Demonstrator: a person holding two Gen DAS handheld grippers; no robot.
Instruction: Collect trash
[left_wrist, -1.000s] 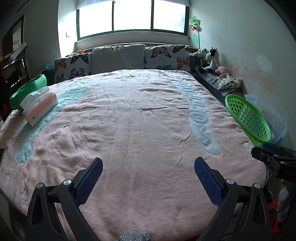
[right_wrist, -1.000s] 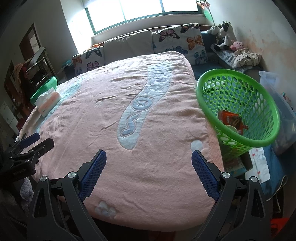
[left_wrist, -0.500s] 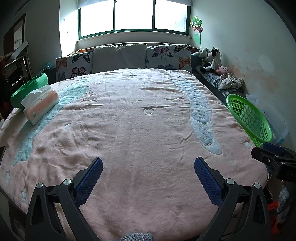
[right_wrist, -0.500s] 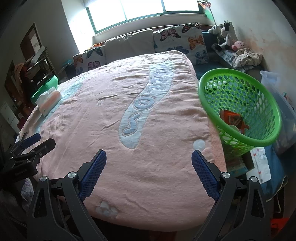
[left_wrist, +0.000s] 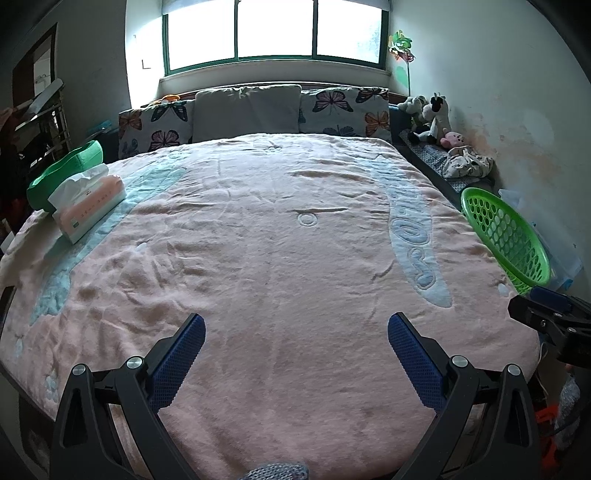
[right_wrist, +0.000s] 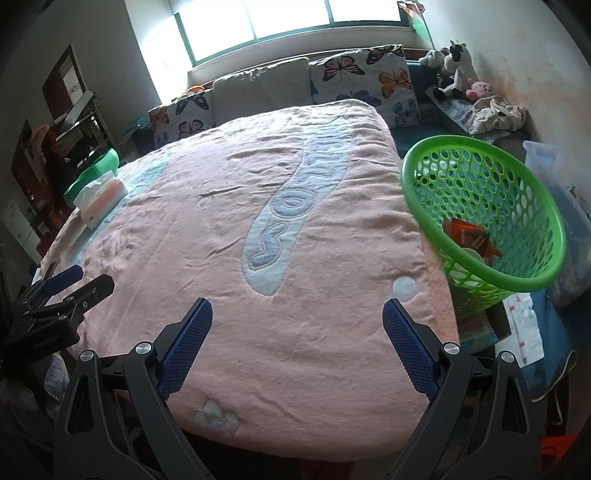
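The green basket (right_wrist: 484, 206) sits tilted just off the right edge of the bed, an orange wrapper (right_wrist: 471, 240) and a pale round piece lying inside it. Both tongs hang over the foot of the pink blanket (left_wrist: 280, 258), left gripper (left_wrist: 295, 334) and right gripper (right_wrist: 297, 317) spread wide and holding nothing. Across the bed, a tissue pack (left_wrist: 88, 205) rests at the left edge beside a green tub (left_wrist: 66, 171), with butterfly pillows (left_wrist: 345, 110) and stuffed toys (left_wrist: 432, 118) up by the window.
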